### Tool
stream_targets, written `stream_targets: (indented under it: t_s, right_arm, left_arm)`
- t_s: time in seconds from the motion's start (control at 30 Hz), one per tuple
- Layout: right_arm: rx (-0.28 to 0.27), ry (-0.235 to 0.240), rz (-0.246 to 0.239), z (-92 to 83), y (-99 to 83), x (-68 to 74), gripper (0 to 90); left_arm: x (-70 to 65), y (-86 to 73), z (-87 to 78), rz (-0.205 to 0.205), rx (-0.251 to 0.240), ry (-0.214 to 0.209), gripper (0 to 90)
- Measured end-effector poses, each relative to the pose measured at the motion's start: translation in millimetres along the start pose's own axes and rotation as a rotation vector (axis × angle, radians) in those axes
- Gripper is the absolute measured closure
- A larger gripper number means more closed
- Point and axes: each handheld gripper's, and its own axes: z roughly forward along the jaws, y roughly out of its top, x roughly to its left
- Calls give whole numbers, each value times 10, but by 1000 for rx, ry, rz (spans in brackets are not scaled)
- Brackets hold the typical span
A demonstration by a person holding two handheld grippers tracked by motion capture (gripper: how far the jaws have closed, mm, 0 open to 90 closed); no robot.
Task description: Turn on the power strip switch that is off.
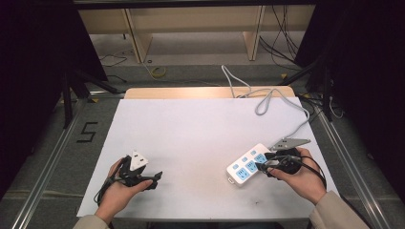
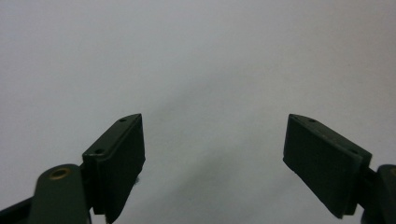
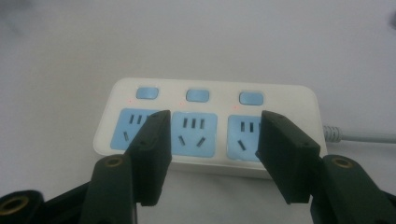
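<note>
A white power strip (image 1: 245, 165) with three blue sockets and three blue switches lies on the white table sheet (image 1: 191, 129) at the front right. Its grey cable (image 1: 267, 99) runs off toward the back edge. My right gripper (image 1: 262, 166) is at the strip's right end, held in a hand. In the right gripper view its jaws stand open just above the strip (image 3: 212, 95), around the middle socket, with no pad pressing on it (image 3: 214, 122). My left gripper (image 1: 156, 177) rests at the front left, open over bare sheet (image 2: 212, 140).
The strip's cable (image 3: 359, 136) leaves to the right in the right gripper view. Beyond the table's back edge stand wooden shelf legs (image 1: 138, 43) and loose floor cables (image 1: 157, 71). A "5" mark (image 1: 87, 132) is on the floor at left. Metal rails (image 1: 52, 157) flank the table.
</note>
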Motion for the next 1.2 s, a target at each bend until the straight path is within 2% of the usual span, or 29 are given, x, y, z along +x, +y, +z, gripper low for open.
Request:
stream_targets:
  t_s: [0.37, 0.6, 1.2]
  right_arm:
    - [-56, -6, 29, -94, -164, -72, 411]
    - [-89, -32, 36, -130, -282, -105, 394]
    - [-107, -54, 73, -179, -432, -135, 341]
  left_arm:
    - [-7, -1, -4, 3, 1, 0, 204]
    - [-14, -1, -12, 2, 1, -1, 204]
    - [-28, -2, -23, 11, 2, -6, 203]
